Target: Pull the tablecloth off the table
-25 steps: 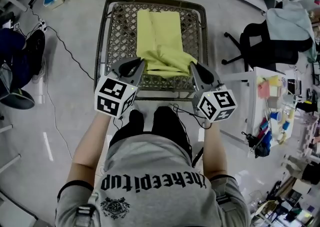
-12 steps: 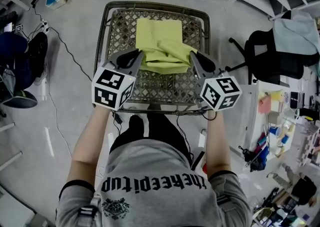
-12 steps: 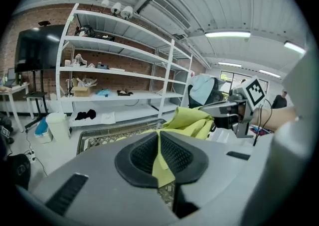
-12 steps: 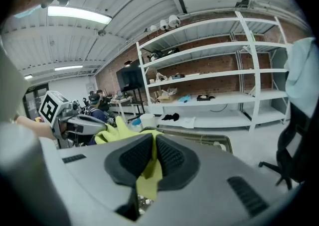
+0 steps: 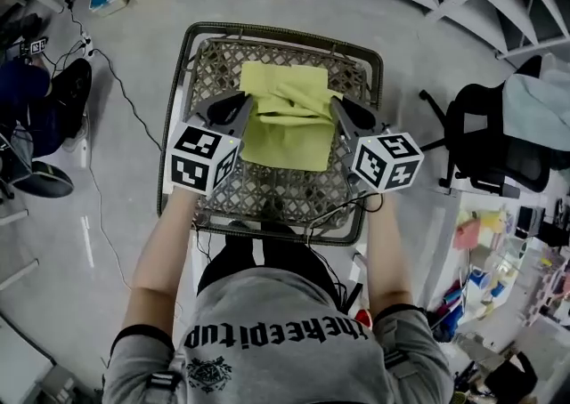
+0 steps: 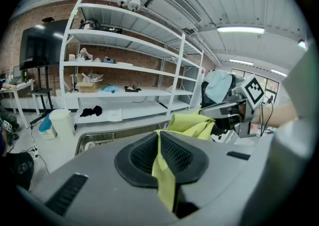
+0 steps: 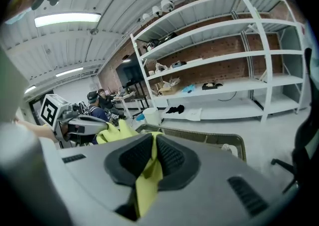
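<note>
The person wears a grey short-sleeved T-shirt [image 5: 276, 367] with black block lettering across it, a black crest near the lettering and black-edged sleeves, over black trousers [image 5: 267, 260]. The left claw [image 5: 251, 106] and right claw [image 5: 336, 106] are smooth grey plastic shells with black ribbed pads [image 6: 144, 153]. Each carries a white cube [image 5: 201, 158] printed with black square markers.

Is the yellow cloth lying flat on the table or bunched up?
Bunched up: the yellow cloth is folded over itself, leaving much of the lattice table bare.
</note>
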A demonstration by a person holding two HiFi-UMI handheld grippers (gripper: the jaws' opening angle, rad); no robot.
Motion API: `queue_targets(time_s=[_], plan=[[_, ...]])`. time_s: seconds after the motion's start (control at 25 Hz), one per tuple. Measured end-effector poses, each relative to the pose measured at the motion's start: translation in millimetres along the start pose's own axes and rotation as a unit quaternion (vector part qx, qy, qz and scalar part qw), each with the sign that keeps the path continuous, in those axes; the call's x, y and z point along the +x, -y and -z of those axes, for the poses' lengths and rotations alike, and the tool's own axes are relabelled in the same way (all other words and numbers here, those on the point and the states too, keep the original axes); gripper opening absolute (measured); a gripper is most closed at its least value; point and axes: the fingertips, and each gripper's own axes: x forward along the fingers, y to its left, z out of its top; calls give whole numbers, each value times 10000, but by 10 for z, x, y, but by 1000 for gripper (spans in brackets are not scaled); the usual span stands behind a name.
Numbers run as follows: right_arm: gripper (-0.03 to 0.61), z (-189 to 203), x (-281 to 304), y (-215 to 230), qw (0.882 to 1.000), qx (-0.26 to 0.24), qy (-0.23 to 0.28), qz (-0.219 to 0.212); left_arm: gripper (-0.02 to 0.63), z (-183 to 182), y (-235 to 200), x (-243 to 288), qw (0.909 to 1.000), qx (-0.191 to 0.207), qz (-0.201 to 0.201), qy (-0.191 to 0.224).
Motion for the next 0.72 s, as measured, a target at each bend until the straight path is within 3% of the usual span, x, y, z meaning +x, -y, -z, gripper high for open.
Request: queue_targets(time_s=[0.36,0.48,0.6,0.72], plan=[[38,141,427,316,9990,259,-366,-3,28,72,-235,443,9993,-333,-115,-134],[46,158,467,341,9988,321,-366,-30,29,27,-290,493,9993,-297,-233,42],[79,217,504,340,9979,442,-444,-137,78,-75,-386,502,9982,-319,-364,345],[107,241,533,320,9969,594,-451,-267,78,-97,-420,519,9982,-361,-344,341]])
